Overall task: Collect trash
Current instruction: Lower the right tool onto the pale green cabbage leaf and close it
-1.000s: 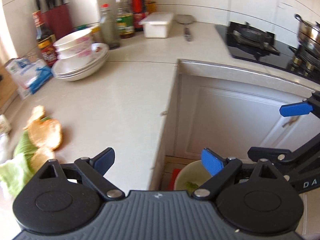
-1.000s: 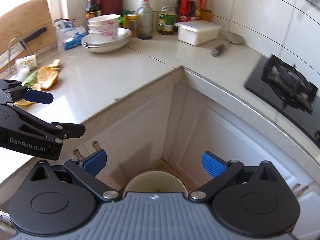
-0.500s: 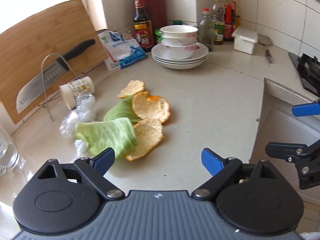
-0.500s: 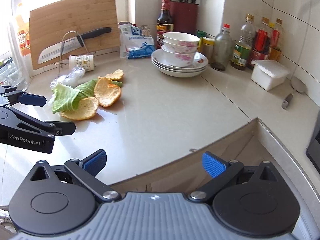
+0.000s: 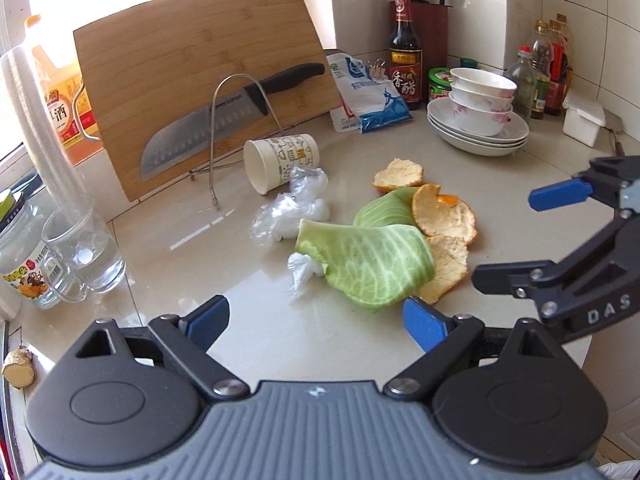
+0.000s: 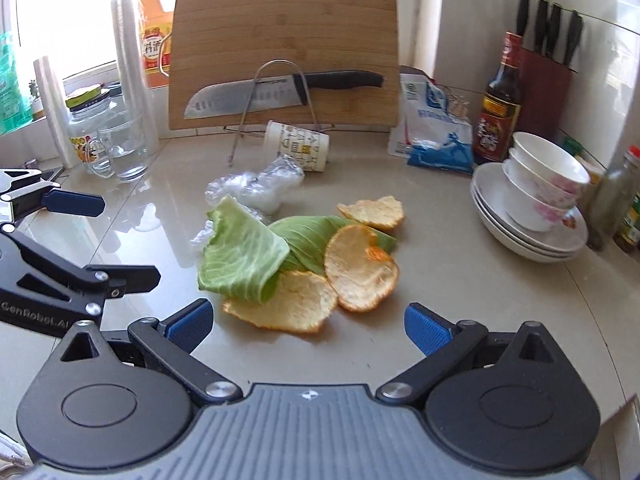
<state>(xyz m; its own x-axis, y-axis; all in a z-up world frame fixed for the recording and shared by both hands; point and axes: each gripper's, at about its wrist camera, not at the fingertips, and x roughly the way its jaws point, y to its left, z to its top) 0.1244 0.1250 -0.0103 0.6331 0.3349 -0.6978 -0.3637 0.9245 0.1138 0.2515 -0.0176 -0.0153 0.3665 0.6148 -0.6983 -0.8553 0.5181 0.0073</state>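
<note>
A pile of trash lies on the beige countertop: a green cabbage leaf (image 5: 368, 266) (image 6: 244, 256), several orange peels (image 5: 444, 216) (image 6: 360, 268), crumpled clear plastic (image 5: 292, 212) (image 6: 252, 188) and a tipped paper cup (image 5: 280, 160) (image 6: 298, 144). My left gripper (image 5: 316, 320) is open and empty, just in front of the cabbage leaf. My right gripper (image 6: 308, 320) is open and empty, just in front of the nearest orange peel (image 6: 288, 304). Each gripper shows at the side of the other's view.
A bamboo cutting board (image 5: 208, 80) leans at the back with a knife (image 5: 224, 120) on a wire rack. A glass mug (image 5: 84, 248) and a jar (image 5: 20, 256) stand left. Stacked plates and bowls (image 5: 480, 116), a blue-white bag (image 5: 368, 96) and bottles stand right.
Both grippers have swung left from the cabinet corner and the bin on the floor to the counter, then moved closer to the trash pile. Both stayed open.
</note>
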